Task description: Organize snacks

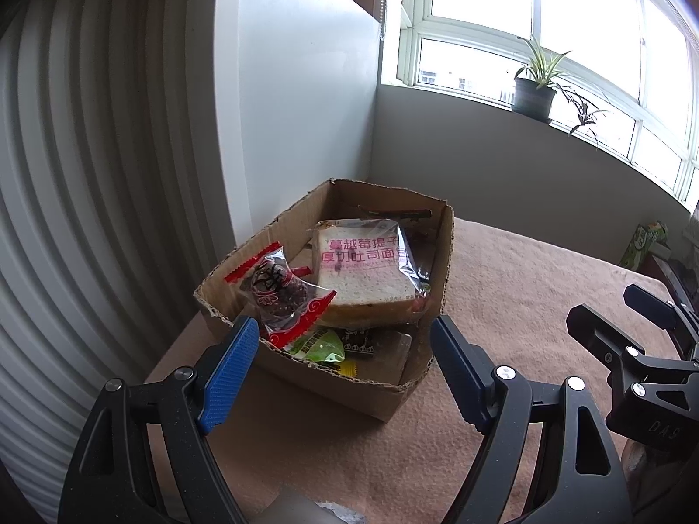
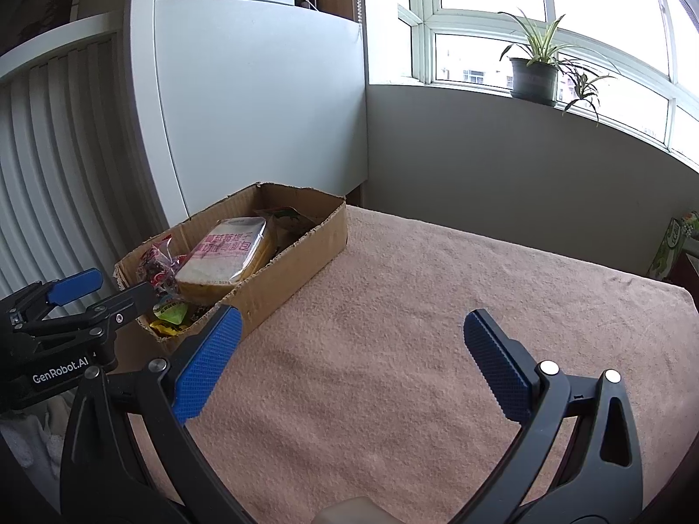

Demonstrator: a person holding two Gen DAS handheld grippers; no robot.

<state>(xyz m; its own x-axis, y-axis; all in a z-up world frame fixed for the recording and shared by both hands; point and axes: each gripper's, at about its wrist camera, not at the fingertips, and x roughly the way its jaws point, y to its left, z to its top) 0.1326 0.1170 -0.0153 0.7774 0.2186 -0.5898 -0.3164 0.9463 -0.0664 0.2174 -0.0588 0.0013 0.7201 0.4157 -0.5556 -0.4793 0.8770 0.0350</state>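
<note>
A low cardboard box (image 1: 384, 397) (image 2: 279, 288) holds the snacks: a wrapped slice of toast bread (image 1: 365, 268) (image 2: 225, 257), a red-edged clear packet with a dark cake (image 1: 275, 294) (image 2: 153, 268), and a green packet (image 1: 316, 345) (image 2: 168, 310) below them. My left gripper (image 1: 343, 358) (image 2: 113, 290) hangs open just in front of the box's near end, with nothing between its fingers. My right gripper (image 2: 349, 362) is open over the bare pink cloth to the right of the box, holding nothing.
A pink cloth (image 2: 415, 305) covers the table. White wall panels (image 1: 297, 109) stand behind the box. A potted plant (image 1: 535, 87) (image 2: 535, 72) sits on the windowsill. A green carton (image 1: 642, 246) (image 2: 670, 244) stands beyond the table's far right edge.
</note>
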